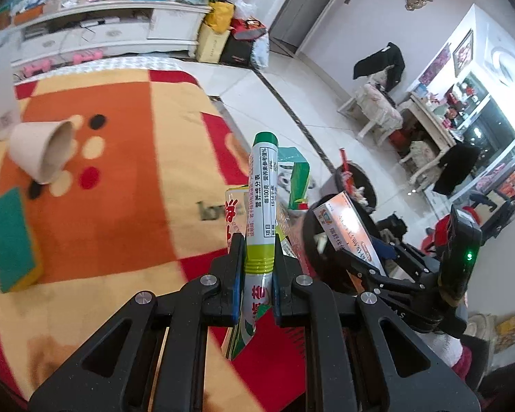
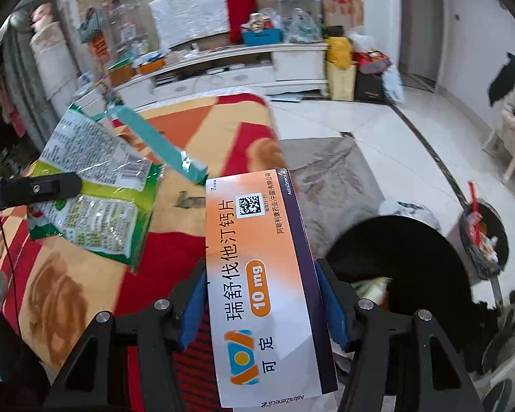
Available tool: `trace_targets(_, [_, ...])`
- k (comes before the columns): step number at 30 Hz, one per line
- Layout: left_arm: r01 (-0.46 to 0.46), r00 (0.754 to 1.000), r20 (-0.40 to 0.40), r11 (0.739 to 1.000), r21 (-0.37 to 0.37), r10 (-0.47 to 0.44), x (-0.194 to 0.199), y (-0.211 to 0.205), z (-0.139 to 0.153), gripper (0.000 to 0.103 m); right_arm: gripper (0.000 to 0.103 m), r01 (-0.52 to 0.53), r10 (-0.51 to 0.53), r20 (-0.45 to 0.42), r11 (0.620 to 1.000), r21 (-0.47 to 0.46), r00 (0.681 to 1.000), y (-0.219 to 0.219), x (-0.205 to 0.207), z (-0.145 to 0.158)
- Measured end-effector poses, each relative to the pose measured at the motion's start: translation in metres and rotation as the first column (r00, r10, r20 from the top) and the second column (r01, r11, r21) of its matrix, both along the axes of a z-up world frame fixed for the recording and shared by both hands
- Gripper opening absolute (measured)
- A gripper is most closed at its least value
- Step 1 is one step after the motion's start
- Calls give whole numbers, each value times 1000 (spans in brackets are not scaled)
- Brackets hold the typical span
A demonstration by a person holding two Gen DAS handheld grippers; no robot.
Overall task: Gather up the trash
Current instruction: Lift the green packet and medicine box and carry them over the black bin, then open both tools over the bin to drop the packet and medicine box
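My left gripper (image 1: 256,257) is shut on a green and white snack wrapper (image 1: 261,202), held edge-on above the patterned blanket; the wrapper also shows flat in the right wrist view (image 2: 92,202). My right gripper (image 2: 262,288) is shut on an orange and white medicine box (image 2: 261,274), held beside the black trash bin (image 2: 419,264). The box (image 1: 346,226) and bin (image 1: 312,237) also show in the left wrist view. A tipped paper cup (image 1: 41,151) and a green and yellow sponge (image 1: 12,240) lie on the blanket at left.
The red and orange blanket (image 1: 120,213) covers the surface. A second dark bin with trash (image 2: 484,237) stands on the tiled floor to the right. A white TV cabinet (image 2: 230,72) with clutter is behind. Chairs and a table (image 1: 381,110) stand far right.
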State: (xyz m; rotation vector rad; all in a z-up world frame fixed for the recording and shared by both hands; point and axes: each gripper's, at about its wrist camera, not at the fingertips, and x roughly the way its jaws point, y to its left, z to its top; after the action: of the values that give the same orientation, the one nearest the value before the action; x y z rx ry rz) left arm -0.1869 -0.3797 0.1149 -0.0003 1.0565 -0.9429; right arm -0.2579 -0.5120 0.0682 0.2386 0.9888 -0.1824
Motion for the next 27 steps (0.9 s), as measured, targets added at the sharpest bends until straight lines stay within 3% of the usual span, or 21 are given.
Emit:
trace_targets(11, [111, 992, -54, 992, -50, -114, -22, -80, -6, 11, 58, 201, -200, -56, 979, 18, 978, -81, -41, -14])
trace_targets(19, [160, 982, -91, 985, -70, -166, -39, -134, -27, 13, 58, 287, -285, -94, 958, 7, 954, -113, -51, -23])
trace_targets(20, [176, 979, -93, 982, -74, -182, -42, -140, -31, 19, 59, 303, -302, -95, 953, -1, 949, -117, -52, -22])
trace_targets(21, [187, 977, -91, 980, -71, -193, -43, -142, -35, 37, 60, 322, -321, -97, 947, -6, 942, -120, -52, -22])
trace_targets(22, [199, 975, -90, 978, -59, -203, -46, -146, -40, 47, 62, 340, -338, -99, 941, -5, 936, -125, -52, -22])
trace_targets(23, [205, 974, -91, 977, -54, -209, -48, -148, -42, 62, 69, 353, -352, -98, 936, -2, 931, -130, -52, -21])
trace_targets(27, [215, 974, -71, 977, -12, -215, -49, -142, -51, 63, 72, 365, -362, -90, 931, 11, 928, -131, -54, -20])
